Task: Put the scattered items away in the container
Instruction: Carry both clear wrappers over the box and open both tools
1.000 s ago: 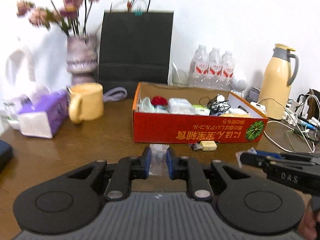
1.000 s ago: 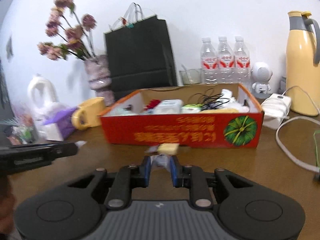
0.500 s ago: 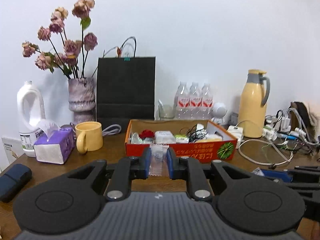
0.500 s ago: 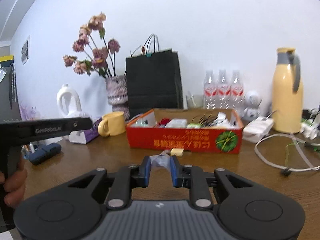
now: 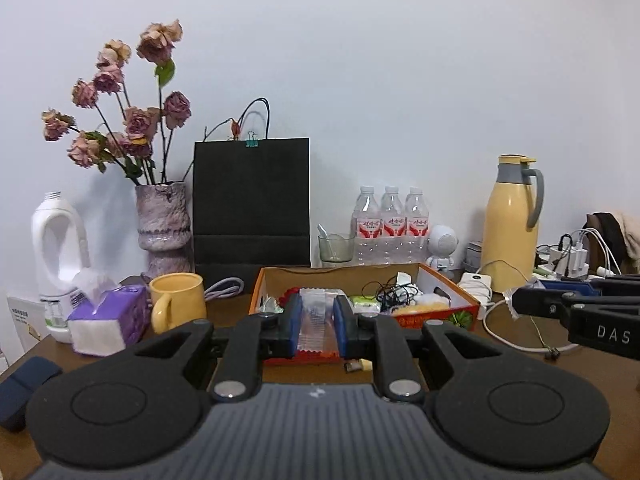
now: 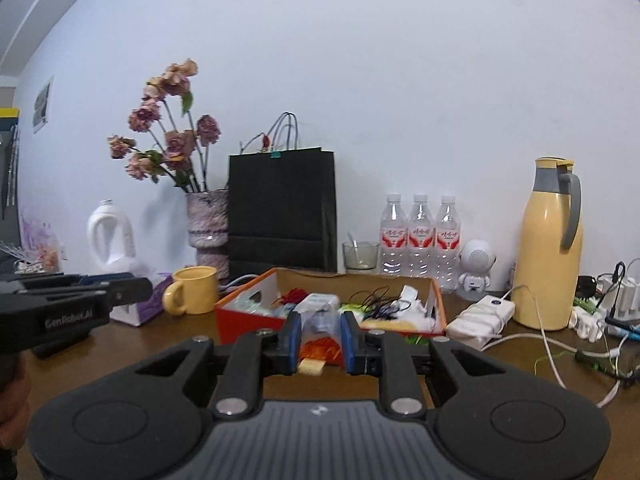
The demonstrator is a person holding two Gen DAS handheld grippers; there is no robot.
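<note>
Scattered items are mostly gathered already in the red cardboard box mid-worktop, which serves as my container; cables, a white pack and something red show over its rim. I have two more on the way. My left hand-held gripper is clamped narrowly on a clear plastic sachet, held upright between the blue pads so it hangs free of the box's front wall. My right hand-held gripper pinches a small crumpled clear packet the same way, just short of the box. I judge both are lifted high to clear the rim before dropping in. One small tan piece lies on the worktop against the box front, not yet tidied.

Readable writing: "DAS" on the right unit's side in the left view, "GenRobot.AI" on the left unit in the right view. The box's print is upside down and I cannot read it; the water bottles' red labels are too small.
</note>
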